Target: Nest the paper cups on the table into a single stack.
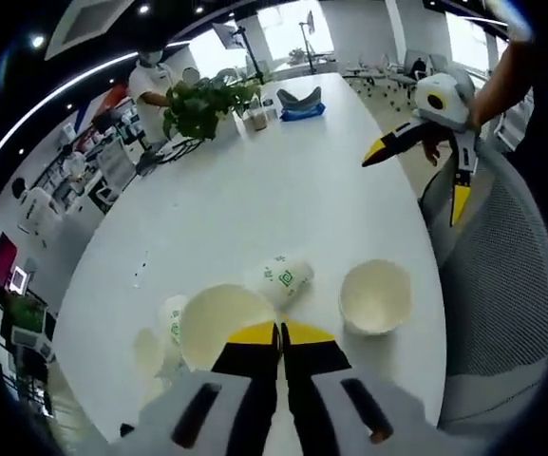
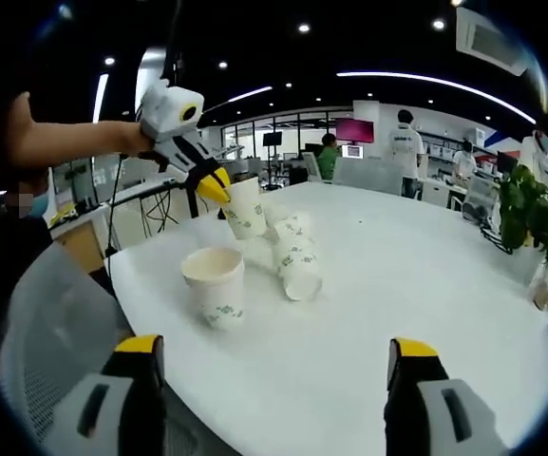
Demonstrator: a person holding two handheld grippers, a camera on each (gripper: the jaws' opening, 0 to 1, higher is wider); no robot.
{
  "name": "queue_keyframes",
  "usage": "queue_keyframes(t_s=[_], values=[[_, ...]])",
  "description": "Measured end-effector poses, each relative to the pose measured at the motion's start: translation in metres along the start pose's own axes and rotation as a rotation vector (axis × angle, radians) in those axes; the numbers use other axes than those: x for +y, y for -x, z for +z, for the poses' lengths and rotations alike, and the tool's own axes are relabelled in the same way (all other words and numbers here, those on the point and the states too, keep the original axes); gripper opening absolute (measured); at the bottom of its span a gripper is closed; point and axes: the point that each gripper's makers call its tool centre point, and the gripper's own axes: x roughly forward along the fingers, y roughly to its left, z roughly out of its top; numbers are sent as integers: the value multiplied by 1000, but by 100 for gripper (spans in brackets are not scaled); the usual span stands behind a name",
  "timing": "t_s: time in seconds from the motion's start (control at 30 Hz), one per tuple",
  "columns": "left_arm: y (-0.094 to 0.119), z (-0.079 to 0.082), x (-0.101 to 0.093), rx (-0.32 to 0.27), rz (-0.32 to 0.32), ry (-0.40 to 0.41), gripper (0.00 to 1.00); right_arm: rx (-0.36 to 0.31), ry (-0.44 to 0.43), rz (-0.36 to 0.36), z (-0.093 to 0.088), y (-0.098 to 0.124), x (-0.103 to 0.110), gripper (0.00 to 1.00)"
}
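Left gripper [image 1: 279,332]: its yellow-tipped jaws are seen closed on the rim of a paper cup [image 1: 218,323], whose open mouth faces the camera just left of the jaws. In the right gripper view the same gripper [image 2: 218,190] is seen holding that cup [image 2: 245,209] lifted above the bench, clamped at the rim.

Right gripper [image 2: 274,356]: its jaws are held wide apart, with nothing between them. In the left gripper view it [image 1: 416,161] is seen raised off to the upper right, a hand [image 1: 444,128] around its body.

Upright cup [image 1: 376,296]: stood on the bench just right of the left jaws, mouth up. From the right gripper view it [image 2: 215,283] is ahead of the left jaw, green print on its side.

Lying cups [image 2: 295,256]: placed on their sides ahead of the right jaws, beyond the upright cup. How many are nested there cannot be told. In the left gripper view 1 lying cup [image 1: 283,277] is seen just ahead of the jaws, touching the held cup's outline.

More cups [image 1: 164,337]: partly hidden to the left of the held cup; their number cannot be told.

Bench [image 1: 255,199]: white, rounded edge, carrying all cups except the lifted 1.

Plant [image 1: 202,104]: far ahead of the left jaws on the bench.

Mesh chair [image 1: 501,285]: beside the bench, to the right of the left jaws.
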Motion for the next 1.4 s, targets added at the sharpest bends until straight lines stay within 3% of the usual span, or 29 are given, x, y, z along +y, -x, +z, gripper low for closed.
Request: queue_keyframes(t_s=[0.37, 0.57, 1.03, 1.4], values=[[16, 10, -13, -36, -6, 5, 0, -5, 3, 3, 1, 0, 1, 99], [23, 20, -29, -47, -24, 9, 0, -2, 4, 6, 0, 0, 1, 99], [24, 38, -58, -55, -85, -28, 0, 13, 10, 10, -1, 0, 4, 98], [20, 43, -74, -43, -149, -62, 0, 14, 7, 1, 1, 0, 3, 98]])
